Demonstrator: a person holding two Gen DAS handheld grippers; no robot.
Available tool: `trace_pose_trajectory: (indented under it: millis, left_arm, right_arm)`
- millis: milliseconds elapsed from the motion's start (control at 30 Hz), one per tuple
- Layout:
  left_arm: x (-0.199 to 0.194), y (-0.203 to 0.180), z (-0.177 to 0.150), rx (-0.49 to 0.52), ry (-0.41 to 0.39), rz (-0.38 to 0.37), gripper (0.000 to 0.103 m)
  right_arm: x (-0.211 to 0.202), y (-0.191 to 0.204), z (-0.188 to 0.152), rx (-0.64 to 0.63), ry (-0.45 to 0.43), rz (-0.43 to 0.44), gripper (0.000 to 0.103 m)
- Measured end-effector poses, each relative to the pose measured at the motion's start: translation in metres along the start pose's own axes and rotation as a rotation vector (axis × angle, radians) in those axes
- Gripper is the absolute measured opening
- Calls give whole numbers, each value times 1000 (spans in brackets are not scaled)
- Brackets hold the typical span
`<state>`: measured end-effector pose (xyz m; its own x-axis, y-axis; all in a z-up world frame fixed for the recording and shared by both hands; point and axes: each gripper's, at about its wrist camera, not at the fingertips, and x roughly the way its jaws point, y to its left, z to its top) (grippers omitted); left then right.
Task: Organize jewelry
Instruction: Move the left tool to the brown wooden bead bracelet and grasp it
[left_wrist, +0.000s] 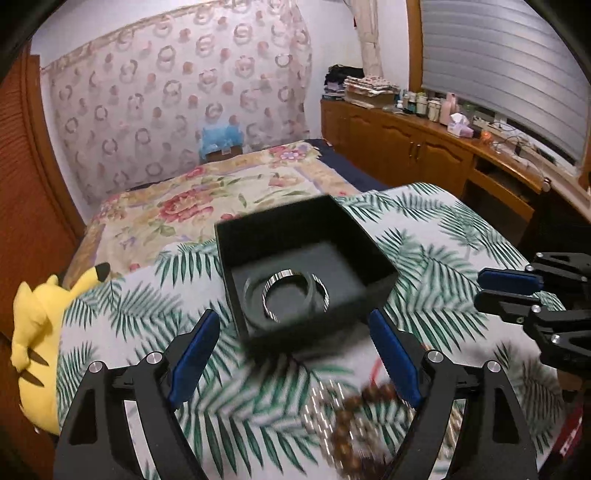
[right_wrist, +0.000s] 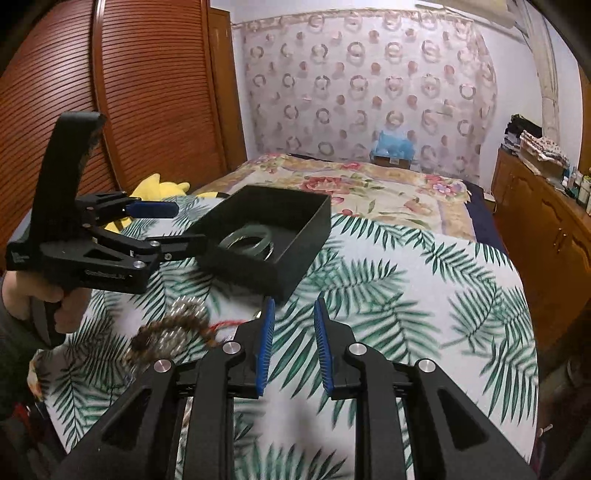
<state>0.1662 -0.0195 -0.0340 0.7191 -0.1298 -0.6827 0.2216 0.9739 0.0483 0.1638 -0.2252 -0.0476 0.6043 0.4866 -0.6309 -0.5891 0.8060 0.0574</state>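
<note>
Two bangles (left_wrist: 286, 295) lie inside an open black box (left_wrist: 306, 221) on a palm-leaf cloth (left_wrist: 436, 236) spread over the bed's near end; a floral bedspread (left_wrist: 207, 199) and patterned curtain (left_wrist: 177, 92) lie beyond; a wooden cabinet (left_wrist: 399, 144) lines the right wall; the left tongs (left_wrist: 295, 354) stand wide, holding nothing, near the box; brown beads (left_wrist: 354, 424) lie blurred below. From the right wrist, the right tongs (right_wrist: 293, 343) stand narrow and hold nothing, just short of the box's near corner.
</note>
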Motion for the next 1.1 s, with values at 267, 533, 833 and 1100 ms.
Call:
trace_pose_trajectory:
  millis: [267, 533, 833, 1100]
  left_arm:
    - [-23, 1, -34, -44, -5, -40, 80]
    - [-25, 3, -57, -104, 30, -125, 71]
    - [-10, -1, -72, -182, 94, -234, 37]
    - [0, 0, -65, -191, 109, -218, 34]
  right_arm:
    - [-14, 30, -32, -9, 18, -21, 24]
    - [-20, 42, -54, 6, 45, -10, 33]
    - [-18, 51, -72, -1, 80, -24, 33]
    - [-14, 51, -76, 0, 90, -22, 33]
